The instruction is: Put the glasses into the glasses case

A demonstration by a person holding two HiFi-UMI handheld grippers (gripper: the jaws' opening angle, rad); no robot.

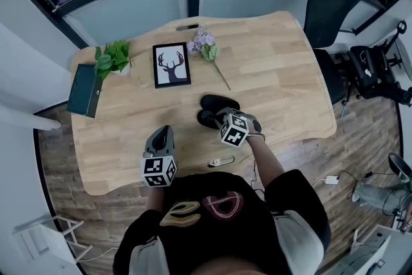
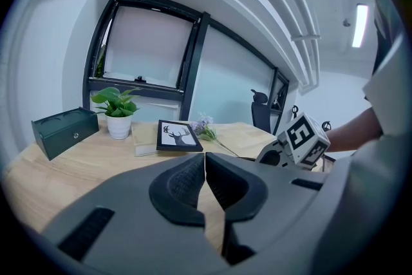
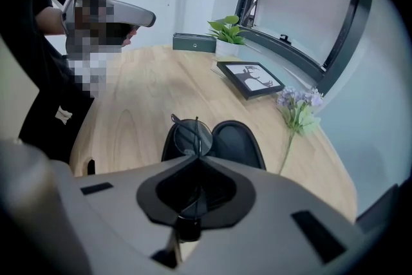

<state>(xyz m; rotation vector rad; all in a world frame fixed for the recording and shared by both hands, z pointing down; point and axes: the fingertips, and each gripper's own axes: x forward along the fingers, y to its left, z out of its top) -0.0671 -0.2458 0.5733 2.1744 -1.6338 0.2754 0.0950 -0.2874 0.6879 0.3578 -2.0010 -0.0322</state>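
- Right gripper [image 3: 196, 159]: jaws are pinched shut on the thin black wire-frame glasses with round lenses [image 3: 190, 133]. The glasses are held edge-on at the centre of the right gripper view, just above the open black oval clamshell glasses case [image 3: 238, 143].
- Left gripper [image 2: 205, 163]: jaws are closed together with nothing between them. It is seen lower left of the case in the head view, apart from it.
- Risk: the grip appears to be on a thin wire section, so the frame could pivot or slip in the pads if it is knocked against the case rim.
- Risk: the glasses are seen over the seam between the two case halves. If released there, they would likely land across the hinge or partly outside.
- Risk: the case is braced by nothing, so a nudge from the jaws could slide it on the smooth light-wood tabletop [image 3: 138, 96].
- Risk: whether the temple arms are folded cannot be told. An open arm would stop the lid being closed.
- Glasses: fine metal-looking wire and clear lenses, judged light, springy and easily bent.
- Case: matte black, hard-looking shell with two shallow rounded halves.
- Tabletop: pale wood grain, flat, judged low-friction.
- Gripper pads [image 2: 183, 180]: dark, ribbed and rubber-like, set in grey moulded shells.
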